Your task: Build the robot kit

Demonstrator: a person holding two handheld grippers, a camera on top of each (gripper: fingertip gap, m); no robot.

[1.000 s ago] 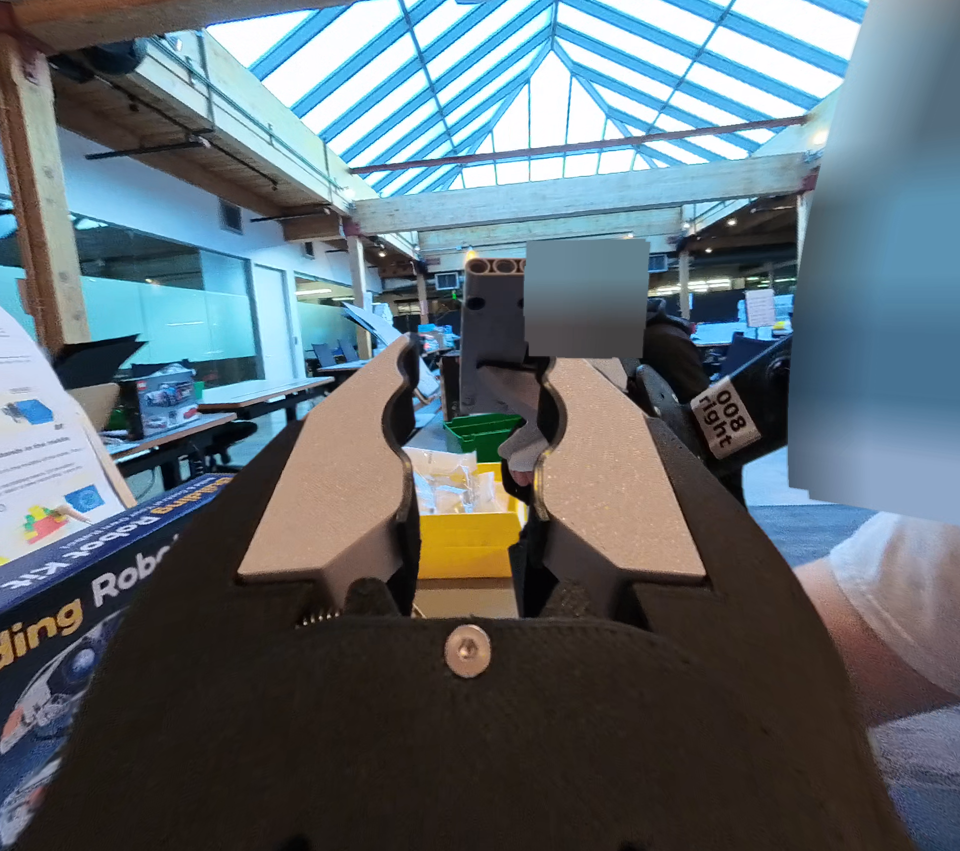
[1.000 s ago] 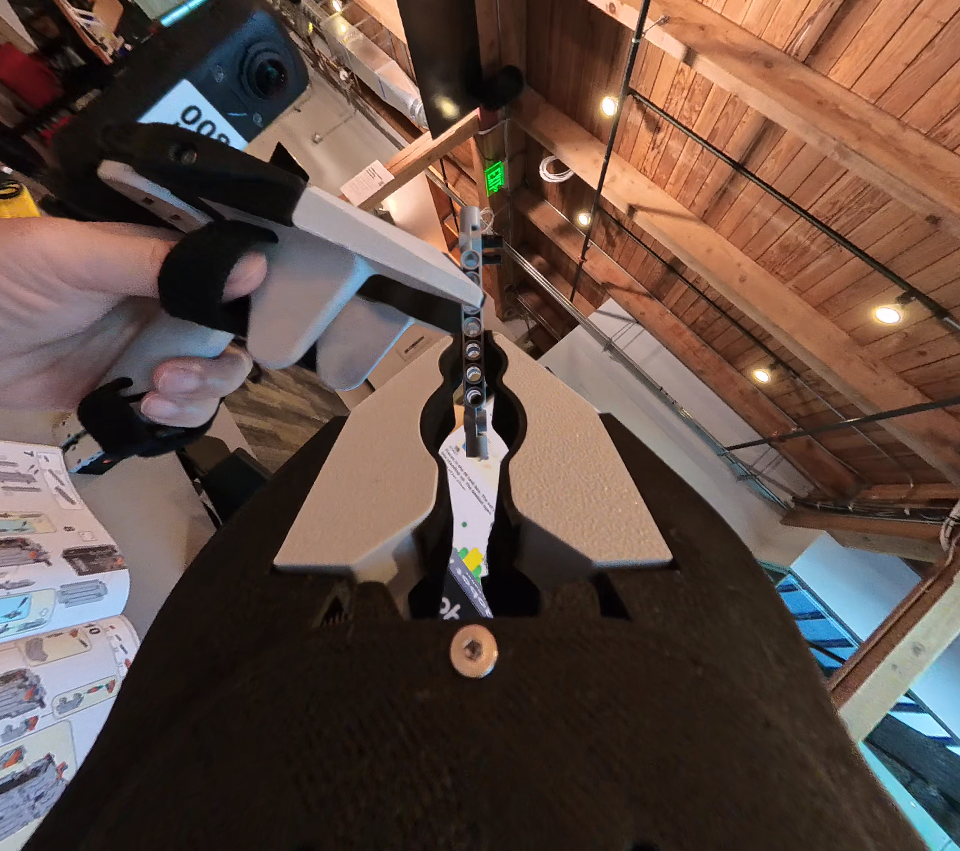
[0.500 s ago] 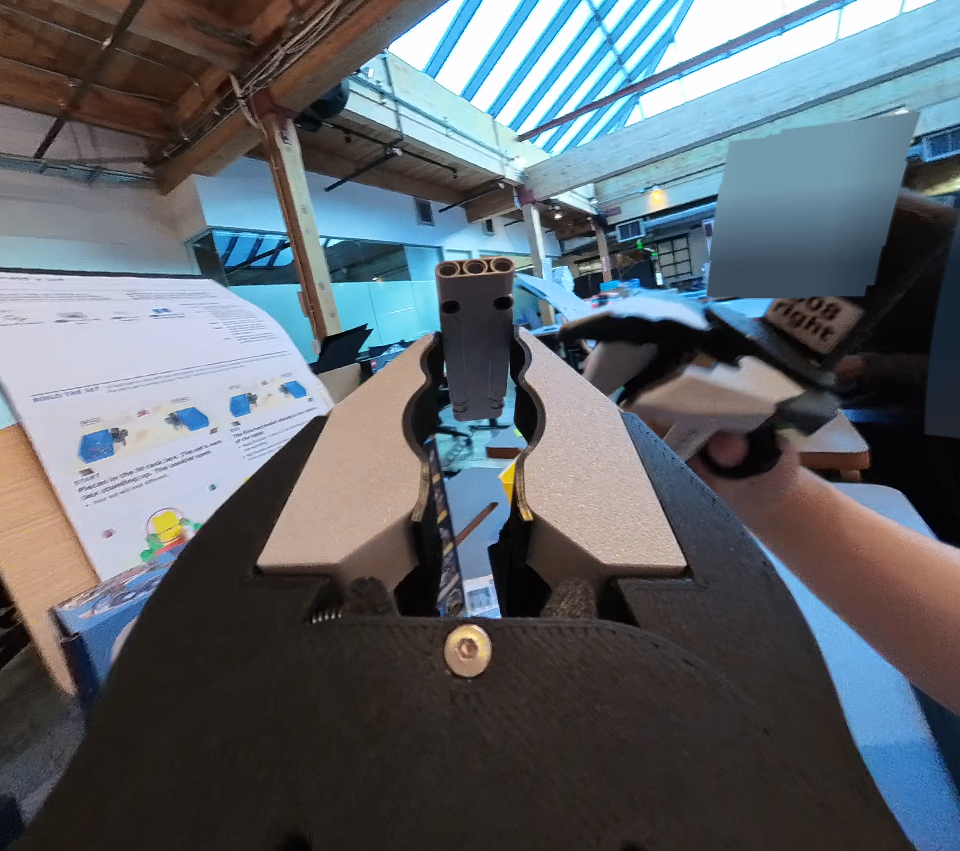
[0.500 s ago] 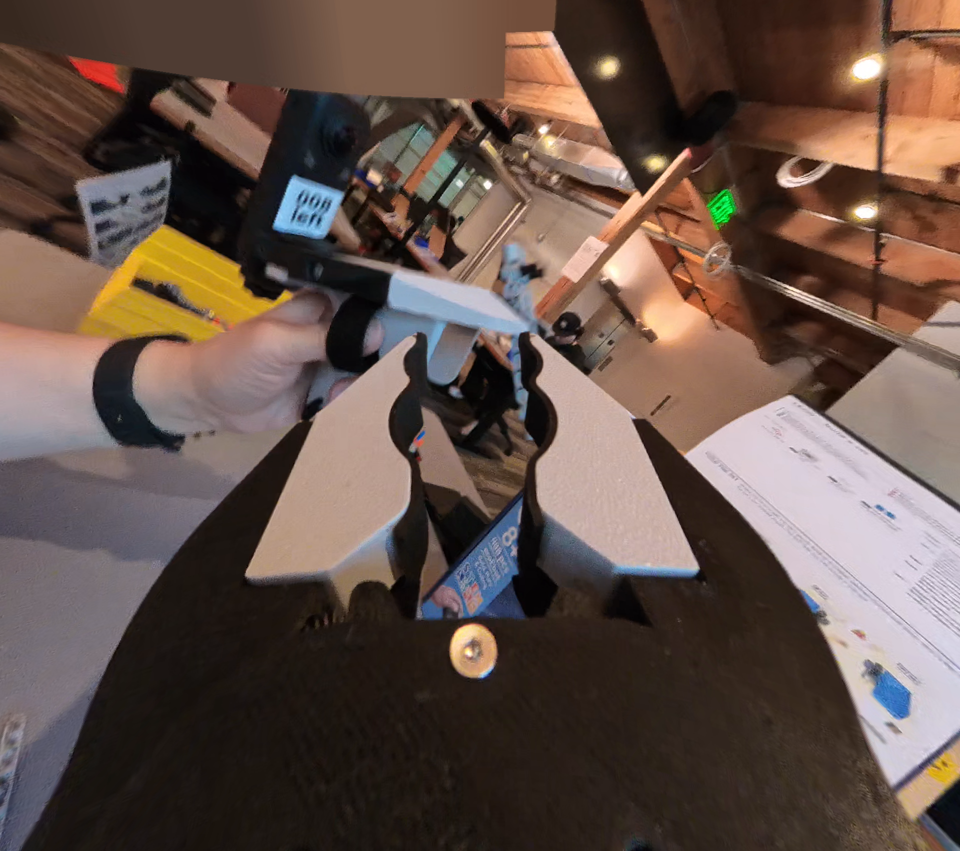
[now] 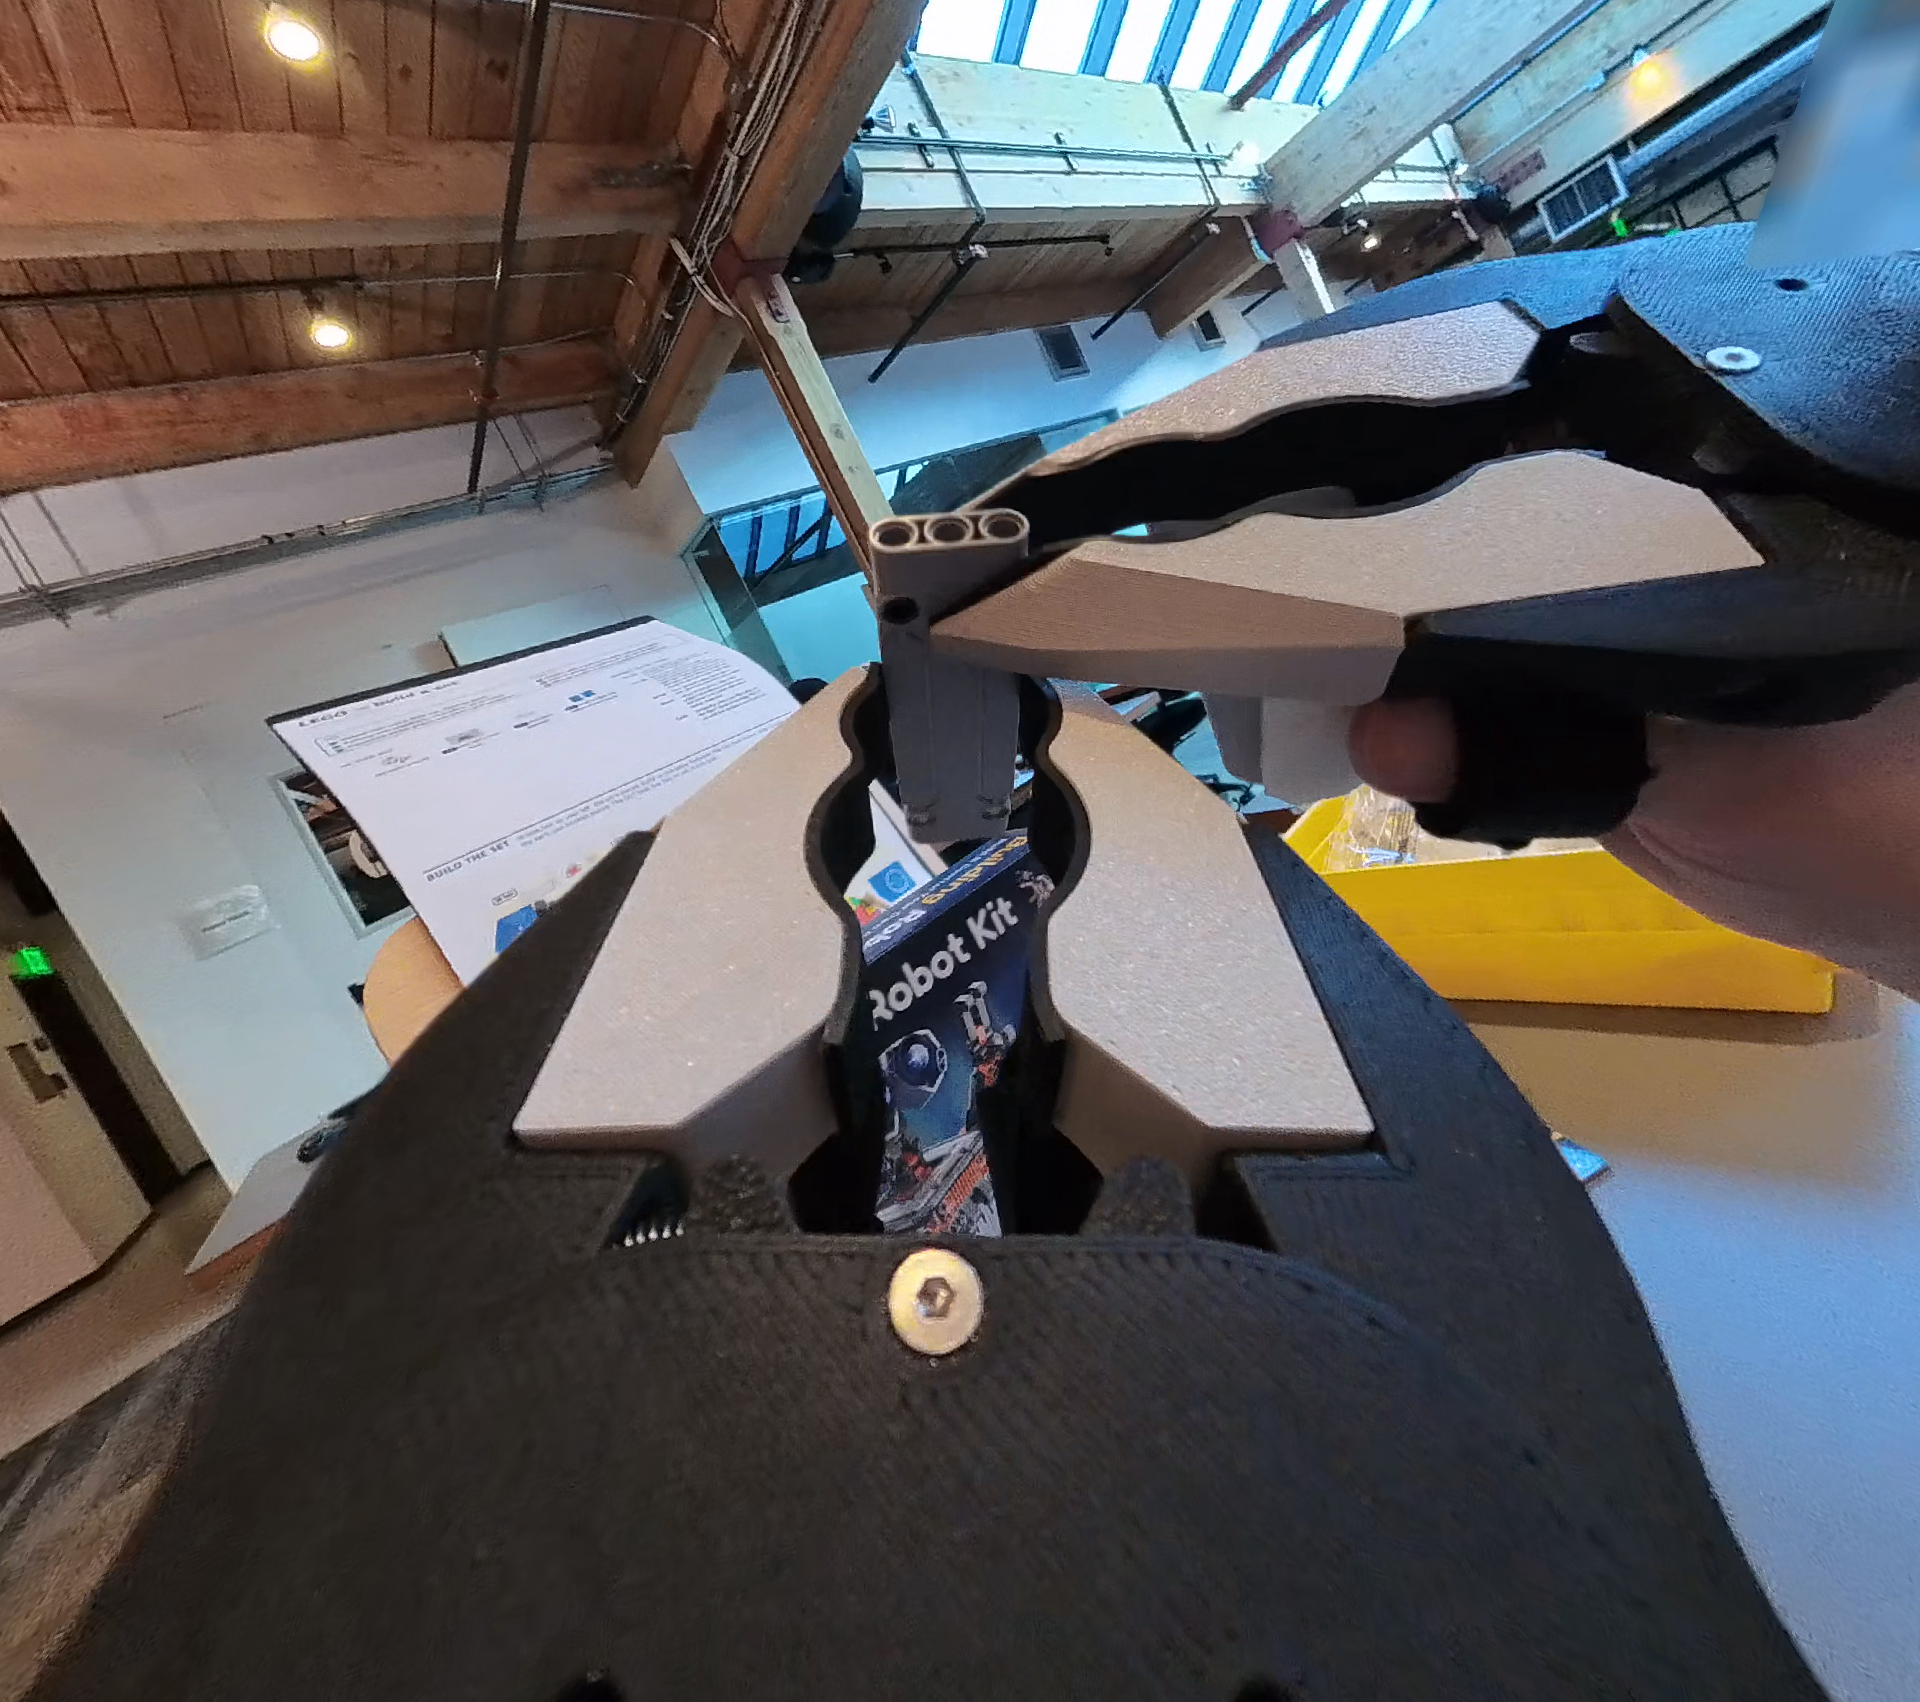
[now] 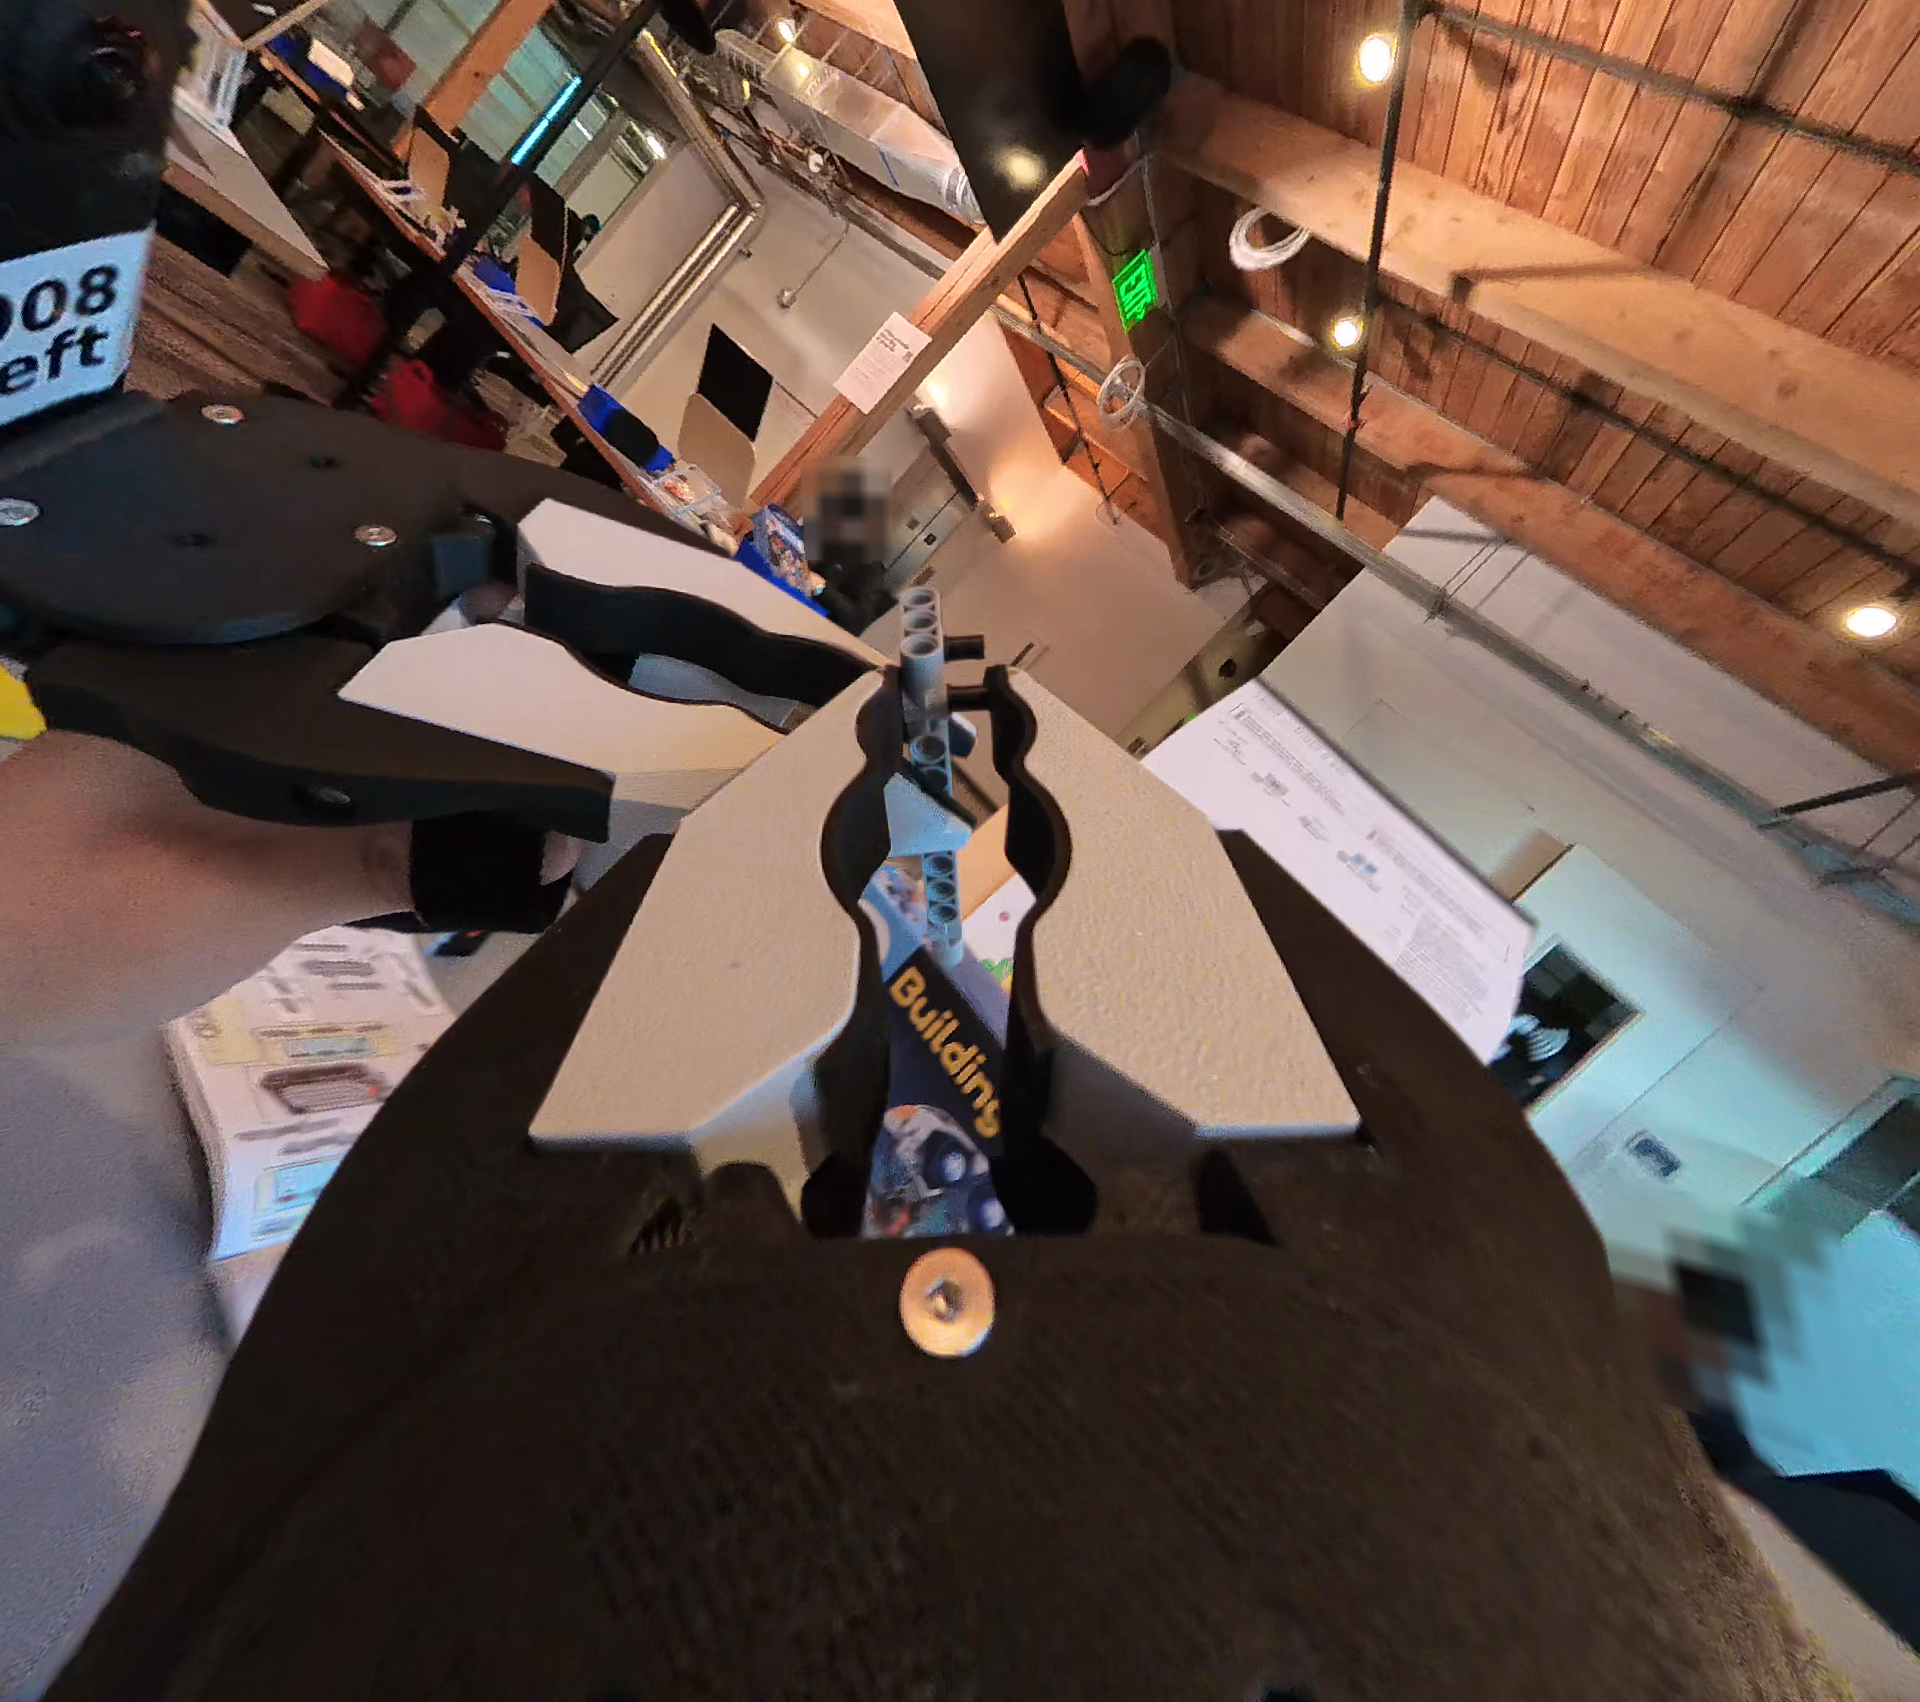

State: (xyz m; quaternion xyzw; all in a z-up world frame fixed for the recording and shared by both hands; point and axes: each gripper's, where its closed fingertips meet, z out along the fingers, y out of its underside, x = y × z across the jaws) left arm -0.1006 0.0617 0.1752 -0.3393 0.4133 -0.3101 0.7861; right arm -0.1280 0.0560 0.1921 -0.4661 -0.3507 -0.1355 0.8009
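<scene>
Grey beam (image 5: pixel 948 717) pinched by both grippers.

The slot between the left gripper's (image 5: pixel 951 696) fingers is filled at the tips by a grey beam (image 5: pixel 945 676) standing upright. From the right, the right gripper (image 5: pixel 935 603) reaches across and bars the beam's upper part; its fingertips crowd that side. Behind and below stands a dark box (image 5: pixel 951 977), with a white printed sheet (image 5: pixel 540 759) on the left and a yellow bin (image 5: pixel 1538 925) on the right. Overhead is open up to the wooden beams.
</scene>
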